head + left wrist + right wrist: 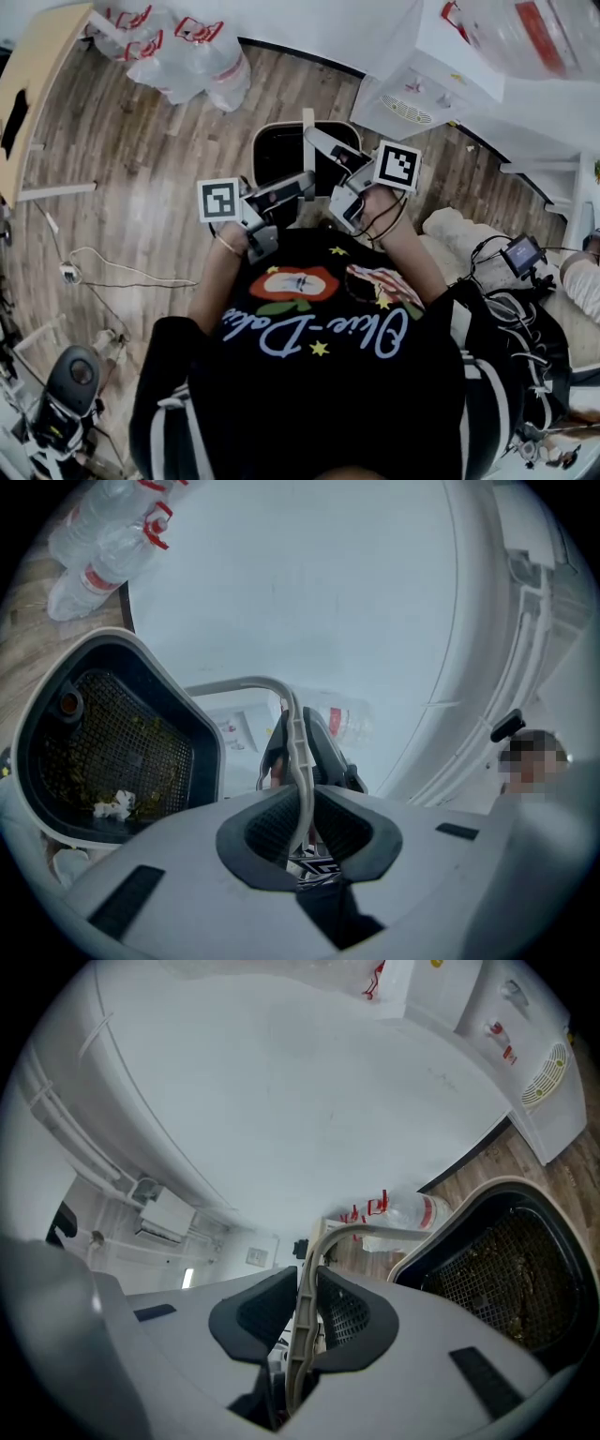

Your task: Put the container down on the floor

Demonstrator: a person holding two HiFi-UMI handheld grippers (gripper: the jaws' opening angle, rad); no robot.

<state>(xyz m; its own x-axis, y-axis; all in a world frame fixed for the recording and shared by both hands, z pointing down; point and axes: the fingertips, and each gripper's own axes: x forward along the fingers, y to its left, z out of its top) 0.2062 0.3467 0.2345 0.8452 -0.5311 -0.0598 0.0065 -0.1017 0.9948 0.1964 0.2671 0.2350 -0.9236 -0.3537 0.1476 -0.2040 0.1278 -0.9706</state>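
Wooden floorboards (141, 159) filled the head view, bottled water (187, 47) by the white wall (309, 23), the container (281, 155) hanging over them, not yet set down. Left gripper view: the left gripper (302, 752) was pinched nearly closed on its thin handle (234, 683), sharing the weight; right gripper view: the right gripper (307, 1293) clamped the same handle before that wall

It was a plain indoor room, likely an office or a flat: wood-plank floor (141, 187), white walls (309, 23), a white water dispenser (422, 84), wrapped packs of bottled water (187, 52), a light wooden bench (33, 84), and loose cables (103, 272) on the floor.
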